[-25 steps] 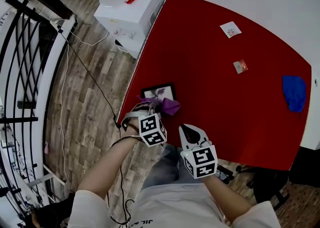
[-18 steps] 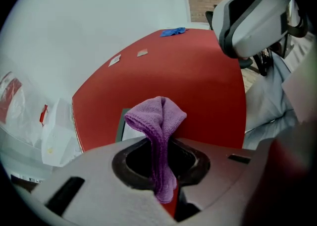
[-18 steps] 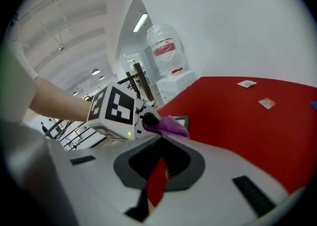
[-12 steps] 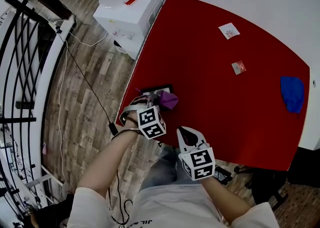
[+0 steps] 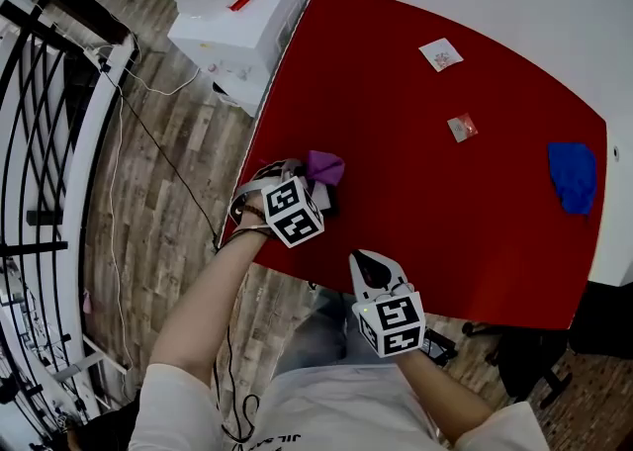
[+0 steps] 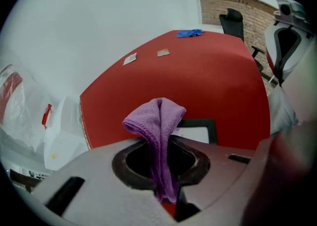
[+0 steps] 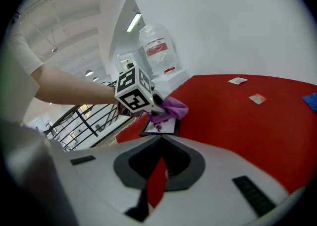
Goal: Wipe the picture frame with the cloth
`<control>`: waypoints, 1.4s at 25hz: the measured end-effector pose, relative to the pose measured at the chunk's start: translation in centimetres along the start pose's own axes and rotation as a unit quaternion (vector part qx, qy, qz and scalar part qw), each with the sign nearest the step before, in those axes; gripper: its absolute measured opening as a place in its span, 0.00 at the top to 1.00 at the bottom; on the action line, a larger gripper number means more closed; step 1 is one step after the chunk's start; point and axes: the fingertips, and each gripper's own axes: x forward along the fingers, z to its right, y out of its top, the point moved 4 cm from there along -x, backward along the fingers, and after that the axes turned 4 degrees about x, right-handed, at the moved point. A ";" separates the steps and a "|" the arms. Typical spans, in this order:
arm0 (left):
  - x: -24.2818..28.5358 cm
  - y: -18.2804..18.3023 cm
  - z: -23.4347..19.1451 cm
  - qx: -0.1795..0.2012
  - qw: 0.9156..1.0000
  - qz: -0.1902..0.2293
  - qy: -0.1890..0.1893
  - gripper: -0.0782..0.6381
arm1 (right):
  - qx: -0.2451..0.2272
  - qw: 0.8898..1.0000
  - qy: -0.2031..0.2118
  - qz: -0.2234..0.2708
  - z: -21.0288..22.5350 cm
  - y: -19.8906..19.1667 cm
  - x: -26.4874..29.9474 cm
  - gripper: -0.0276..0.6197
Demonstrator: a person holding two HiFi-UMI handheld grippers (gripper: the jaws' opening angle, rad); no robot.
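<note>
My left gripper [image 5: 313, 180] is shut on a purple cloth [image 5: 324, 167], which folds out above its jaws [image 6: 157, 121]. It hovers over the near left corner of the red table [image 5: 425, 172]. The black picture frame [image 6: 199, 130] with a white picture lies flat just beyond the cloth. In the right gripper view the cloth [image 7: 171, 108] rests over the frame [image 7: 161, 128]. From the head view the frame is almost wholly hidden under the left gripper. My right gripper [image 5: 369, 261] sits at the table's near edge, jaws shut and holding nothing.
A blue cloth [image 5: 574, 175] lies at the table's far right, and two small cards [image 5: 440, 53] [image 5: 461, 127] lie toward the back. A white water dispenser [image 5: 232, 29] stands off the table's left corner. A metal railing [image 5: 49, 142] runs along the left.
The left gripper has carried the purple cloth away from me across the frame, which it now covers in the head view. The right gripper has stayed put.
</note>
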 end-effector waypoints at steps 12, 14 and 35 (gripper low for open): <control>-0.8 -0.8 8.9 0.067 0.996 -0.019 -0.052 0.81 | -0.002 1.000 0.012 0.004 -1.0 0.0 0.3 0.95; -0.9 -1.0 8.8 0.068 0.996 -0.024 -0.049 0.81 | -0.002 1.000 0.014 0.005 -1.1 0.0 0.2 0.95; 1.6 2.9 0.2 0.050 0.999 -0.011 -0.016 0.81 | 0.012 1.000 -0.010 0.002 1.4 -0.4 -0.9 0.95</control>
